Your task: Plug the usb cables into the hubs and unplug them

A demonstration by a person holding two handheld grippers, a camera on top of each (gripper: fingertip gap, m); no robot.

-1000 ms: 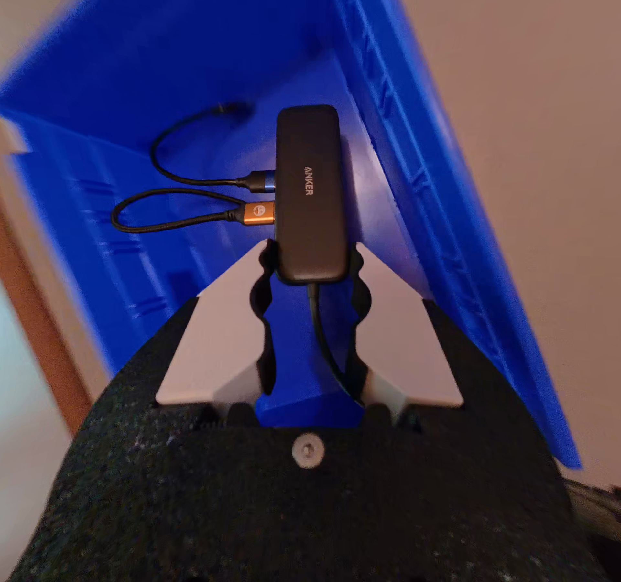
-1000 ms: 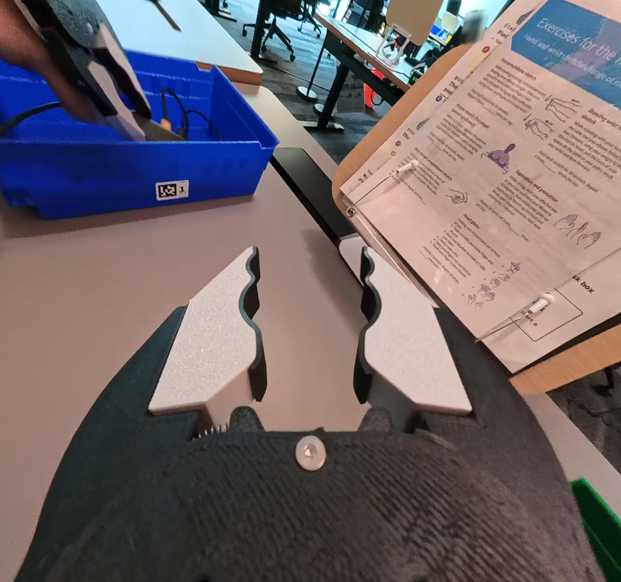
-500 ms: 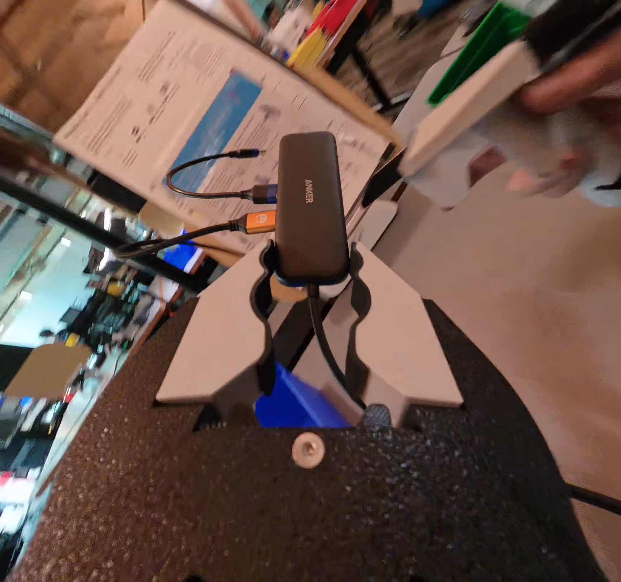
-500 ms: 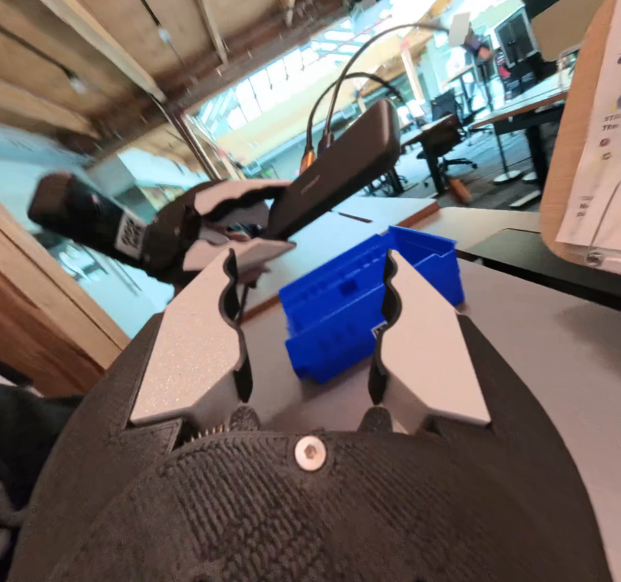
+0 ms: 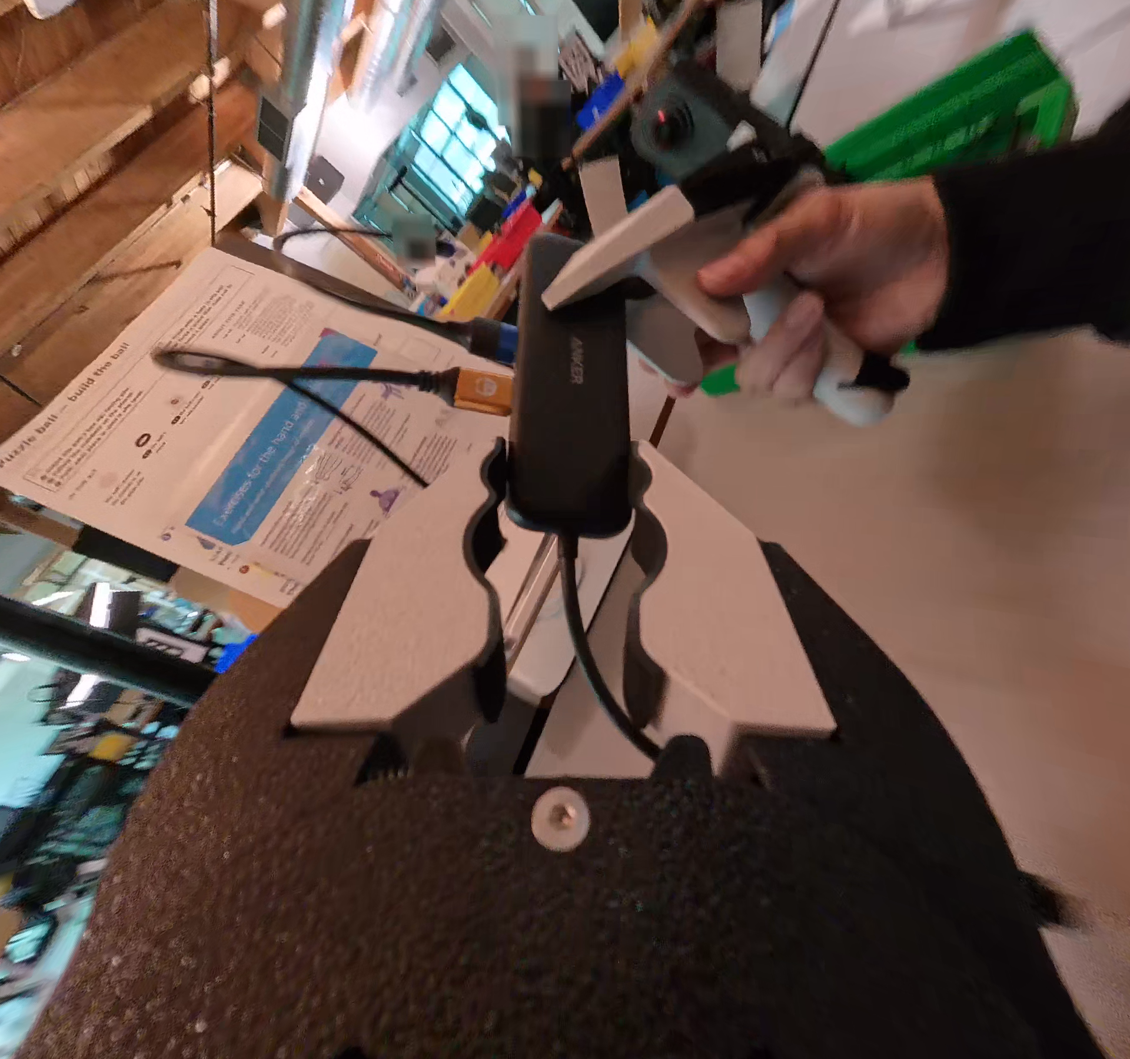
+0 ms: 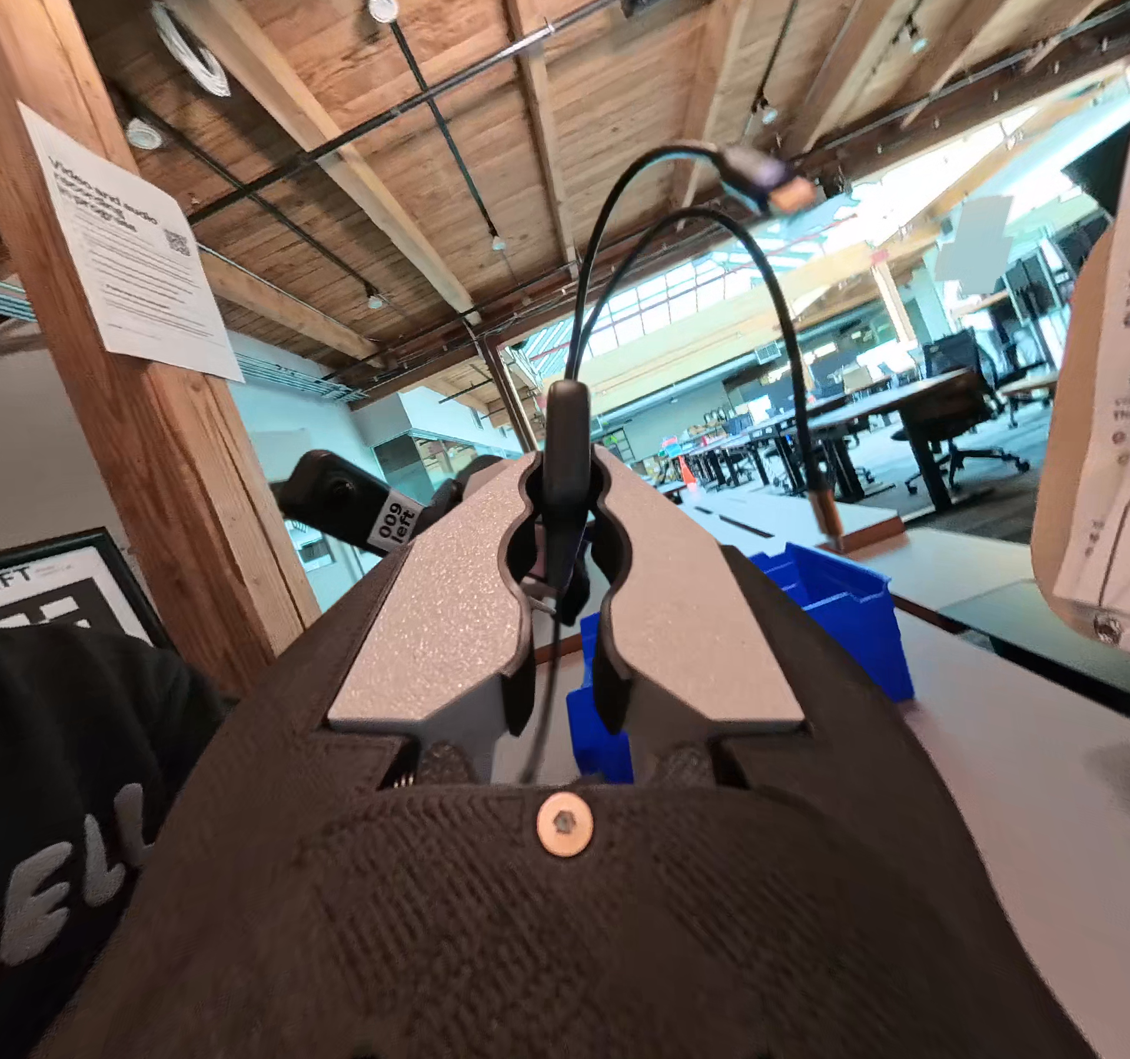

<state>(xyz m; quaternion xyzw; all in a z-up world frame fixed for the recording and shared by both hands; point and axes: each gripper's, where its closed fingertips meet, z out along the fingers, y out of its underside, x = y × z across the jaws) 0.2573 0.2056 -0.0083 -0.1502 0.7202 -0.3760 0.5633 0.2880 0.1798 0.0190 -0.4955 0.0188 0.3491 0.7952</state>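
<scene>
The left gripper (image 5: 567,482) was clamped on the near end of the black hub (image 5: 572,382), which stood straight out ahead of its fingertips in the air above the table (image 5: 886,540), its own thin lead (image 5: 590,650) trailing back between the fingers. In the right wrist view the right gripper (image 6: 565,479) was closed edge-on across the same hub (image 6: 565,449), pinching its far end, so both tools held it at once. It was a slim, matte, round-cornered slab, and it looked light and rigid; the smooth shell seemed likely to slip or twist under a sideways pull, so a hold across its narrow edges, close to the ports, appeared the safest way to steady it. Two cables were plugged into the side to the left of the left gripper: one with an orange plug (image 5: 483,391) nearer the fingers and one with a blue plug (image 5: 492,339) just beyond it. The braided leads curved off limply and would give no purchase, whereas the short metal plug housings were stiff and looked like the place to grip, pulling straight out along the port rather than bending the connector. The free ends hung loose ahead of the right gripper.
</scene>
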